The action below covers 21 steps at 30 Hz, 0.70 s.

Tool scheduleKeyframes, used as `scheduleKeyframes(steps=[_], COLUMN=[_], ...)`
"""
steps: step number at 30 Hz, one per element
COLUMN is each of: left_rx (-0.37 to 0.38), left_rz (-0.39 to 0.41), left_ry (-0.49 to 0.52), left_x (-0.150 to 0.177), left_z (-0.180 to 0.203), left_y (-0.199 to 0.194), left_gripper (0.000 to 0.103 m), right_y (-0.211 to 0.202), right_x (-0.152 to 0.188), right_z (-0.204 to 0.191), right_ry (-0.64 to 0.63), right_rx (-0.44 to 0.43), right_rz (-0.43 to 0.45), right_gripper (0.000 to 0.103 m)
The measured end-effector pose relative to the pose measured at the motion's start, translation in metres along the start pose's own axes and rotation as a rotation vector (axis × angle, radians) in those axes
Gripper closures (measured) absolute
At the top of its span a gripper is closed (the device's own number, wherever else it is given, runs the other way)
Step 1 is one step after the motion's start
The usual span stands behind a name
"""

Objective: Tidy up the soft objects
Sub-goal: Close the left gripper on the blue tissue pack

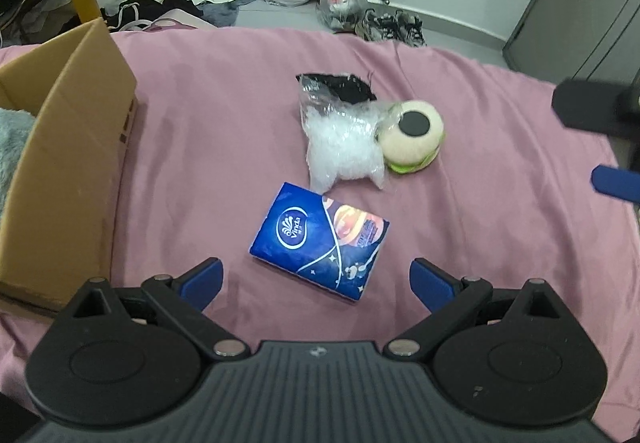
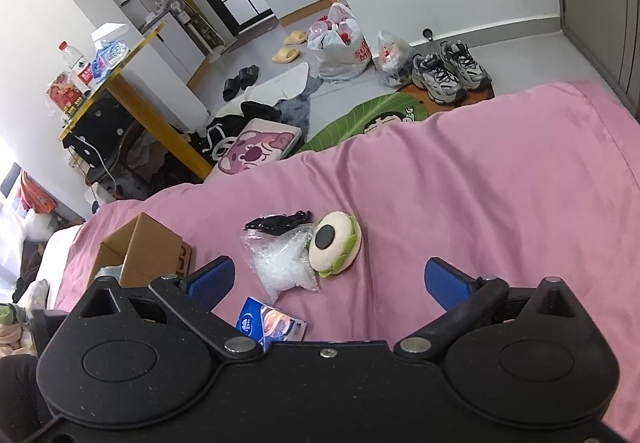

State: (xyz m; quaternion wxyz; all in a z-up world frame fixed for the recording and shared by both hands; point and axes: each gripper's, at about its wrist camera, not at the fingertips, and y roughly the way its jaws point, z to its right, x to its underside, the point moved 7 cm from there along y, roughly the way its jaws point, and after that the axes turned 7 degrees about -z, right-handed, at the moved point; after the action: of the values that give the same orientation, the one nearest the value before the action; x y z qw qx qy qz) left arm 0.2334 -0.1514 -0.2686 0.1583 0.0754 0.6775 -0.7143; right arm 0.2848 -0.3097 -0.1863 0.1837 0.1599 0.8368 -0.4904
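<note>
In the right wrist view the blue tissue pack [image 2: 272,325] is half hidden behind the gripper body, and the cardboard box [image 2: 140,255] loses its lower part there too. In the left wrist view the box [image 1: 72,147] runs off the left edge, with only a corner of something grey and fluffy [image 1: 12,147] showing inside. The black item [image 1: 344,87] lies partly under the clear plastic bag [image 1: 344,139], too hidden to tell what it is.

Matt pink cloth, softly creased, on the bedspread [image 1: 460,223]. Glossy printed film on the tissue pack [image 1: 320,241]. Crinkled clear plastic on the bag [image 1: 344,141]. Fuzzy cream plush on the burger toy [image 1: 412,137]. Plain matt brown cardboard on the box [image 1: 76,147], far left.
</note>
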Motion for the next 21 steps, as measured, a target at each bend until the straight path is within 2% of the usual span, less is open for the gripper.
scheduleKeyframes(steps=[9,10,14,21], left_rx=[-0.035,-0.037,-0.024,-0.018], left_rz=[-0.015,-0.014,-0.019,0.007], left_ry=[-0.012,-0.014,-0.044,-0.13], left_x=[-0.01,-0.012,-0.016,-0.033], left_z=[-0.006,-0.006,-0.009,-0.024], left_y=[0.026,0.027,0.032,0.02], left_gripper=[0.005,0.007,0.025,0.027], right_y=[0.021,0.025,0.038,0.054], right_x=[-0.001,-0.003,-0.006,-0.006], right_z=[0.002,0.002,0.003,0.005], right_ry=[-0.014,-0.013,0.0,0.03], right_rx=[0.015,0.014,0.0,-0.02], right_rz=[-0.048,-0.054,-0.076,-0.109], right_gripper=[0.002,0.003,0.009,0.016])
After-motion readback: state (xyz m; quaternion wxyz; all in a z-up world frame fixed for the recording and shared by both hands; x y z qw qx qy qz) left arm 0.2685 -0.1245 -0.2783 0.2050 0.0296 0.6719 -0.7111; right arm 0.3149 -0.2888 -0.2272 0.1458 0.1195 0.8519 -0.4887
